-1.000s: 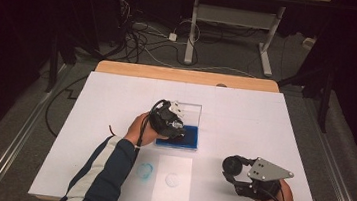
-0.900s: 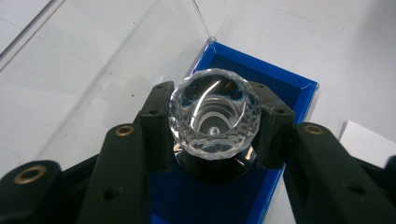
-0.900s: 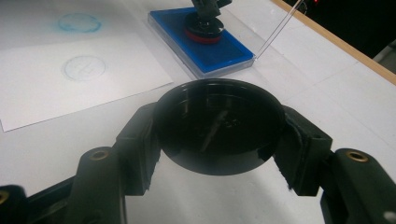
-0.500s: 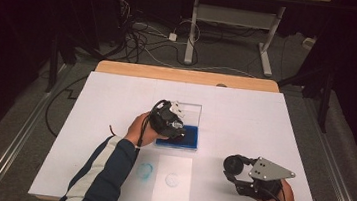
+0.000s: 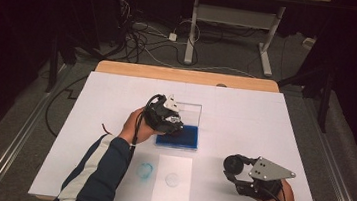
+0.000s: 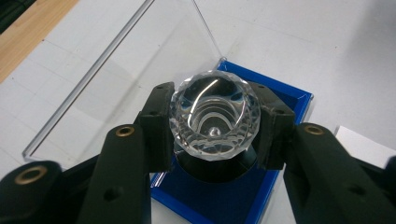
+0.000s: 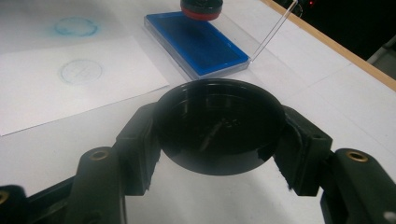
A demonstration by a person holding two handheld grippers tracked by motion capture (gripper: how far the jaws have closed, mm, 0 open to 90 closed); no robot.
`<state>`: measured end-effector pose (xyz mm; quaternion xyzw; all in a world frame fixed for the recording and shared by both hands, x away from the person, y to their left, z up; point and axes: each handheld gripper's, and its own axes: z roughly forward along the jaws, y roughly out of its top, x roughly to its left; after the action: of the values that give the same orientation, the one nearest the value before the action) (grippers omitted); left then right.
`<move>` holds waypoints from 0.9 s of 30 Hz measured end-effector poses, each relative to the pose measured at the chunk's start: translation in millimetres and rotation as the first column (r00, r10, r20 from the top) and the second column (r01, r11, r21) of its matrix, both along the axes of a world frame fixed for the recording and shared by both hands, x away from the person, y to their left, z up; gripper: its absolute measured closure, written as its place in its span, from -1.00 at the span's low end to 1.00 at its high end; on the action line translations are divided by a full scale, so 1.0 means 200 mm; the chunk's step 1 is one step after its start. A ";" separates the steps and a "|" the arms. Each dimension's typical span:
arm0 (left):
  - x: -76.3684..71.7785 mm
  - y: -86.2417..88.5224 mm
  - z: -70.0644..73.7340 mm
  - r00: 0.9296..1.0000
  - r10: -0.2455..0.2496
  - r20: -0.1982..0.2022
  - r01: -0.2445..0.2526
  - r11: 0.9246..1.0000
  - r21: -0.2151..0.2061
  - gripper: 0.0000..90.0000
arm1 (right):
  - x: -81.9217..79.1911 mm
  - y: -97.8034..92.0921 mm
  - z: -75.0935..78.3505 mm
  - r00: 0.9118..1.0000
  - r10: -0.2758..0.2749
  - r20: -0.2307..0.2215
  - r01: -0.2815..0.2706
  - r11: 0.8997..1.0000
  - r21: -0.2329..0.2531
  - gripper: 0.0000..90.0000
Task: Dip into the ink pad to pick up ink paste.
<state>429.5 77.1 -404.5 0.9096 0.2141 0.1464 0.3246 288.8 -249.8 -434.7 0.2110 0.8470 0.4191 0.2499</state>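
Holding a stamp by its faceted clear knob (image 6: 215, 116), my left gripper (image 6: 214, 122) has both jaws pressed against the knob's sides at the centre of the left gripper view. Just beneath it sits the stamp's dark base, right over the blue ink pad (image 6: 224, 196), whose clear lid (image 6: 116, 70) stands open toward the upper left of that frame. From above, the left gripper (image 5: 164, 116) sits at the middle of the frame over the pad's left end (image 5: 185, 137). I cannot quite tell whether the stamp face is touching the ink or hanging just above it.

My right gripper (image 7: 219, 135) is clamped on a round black cap (image 7: 219, 130), held low in the lower right of the high view (image 5: 239, 170), well apart from the pad.

Below the pad, at bottom centre, lies a white sheet (image 5: 173, 180) with a faint round print, and a blue ring mark (image 5: 145, 170) sits on the table cover just left of it.

I judge this to be the inking step. Next I would need to lift the stamp straight off the pad, carry it down to a bare part of the sheet, and press flat and square.
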 end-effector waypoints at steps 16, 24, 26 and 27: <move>-0.06 0.05 0.07 0.999 -0.011 0.038 0.012 0.999 -0.040 0.20 | 0.00 0.00 0.00 1.000 -0.001 0.002 0.001 1.000 0.003 -0.14; -0.09 0.09 0.11 0.998 -0.030 0.059 0.034 0.997 -0.066 0.20 | 0.02 0.00 0.00 1.000 0.005 -0.002 -0.005 1.000 -0.004 -0.14; -0.10 0.10 0.11 0.997 -0.036 0.066 0.041 0.997 -0.071 0.20 | 0.02 0.00 0.00 1.000 0.001 -0.001 -0.001 1.000 0.005 -0.14; -0.11 0.10 0.11 0.997 -0.037 0.073 0.042 0.996 -0.075 0.20 | 0.03 0.01 0.00 1.000 0.003 0.000 -0.003 1.000 0.004 -0.14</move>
<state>407.6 97.5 -381.7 0.8947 0.1898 0.1640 0.3696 294.3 -248.7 -434.0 0.2105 0.8464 0.4213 0.2488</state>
